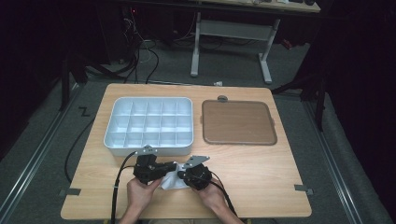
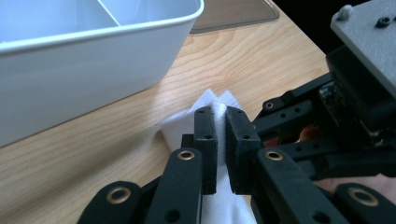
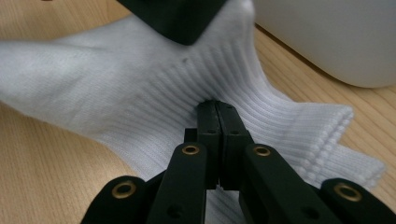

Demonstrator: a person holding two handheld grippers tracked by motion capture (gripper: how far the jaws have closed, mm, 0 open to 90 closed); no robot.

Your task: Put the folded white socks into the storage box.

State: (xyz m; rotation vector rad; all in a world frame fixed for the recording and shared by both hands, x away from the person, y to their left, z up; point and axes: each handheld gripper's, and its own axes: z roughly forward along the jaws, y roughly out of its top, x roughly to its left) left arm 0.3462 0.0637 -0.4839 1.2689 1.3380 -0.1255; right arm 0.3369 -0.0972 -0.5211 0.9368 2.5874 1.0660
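A white ribbed sock (image 1: 172,180) lies crumpled on the wooden table near its front edge, between the person's two hands. My left gripper (image 1: 167,170) comes at it from the left and is shut on a fold of the sock (image 2: 180,128), the fabric pinched between its pads (image 2: 219,112). From the right, my right gripper (image 1: 181,175) is shut on the ribbed cuff area (image 3: 116,93), with its jaws (image 3: 217,109) pressed together on the cloth. The two grippers sit tip to tip, very close.
A white tray with several compartments (image 1: 108,135) stands just behind the grippers; its wall (image 2: 84,70) is close to the sock. A brown flat tray (image 1: 238,122) lies to its right. Bare tabletop (image 1: 271,177) extends right and left of the hands.
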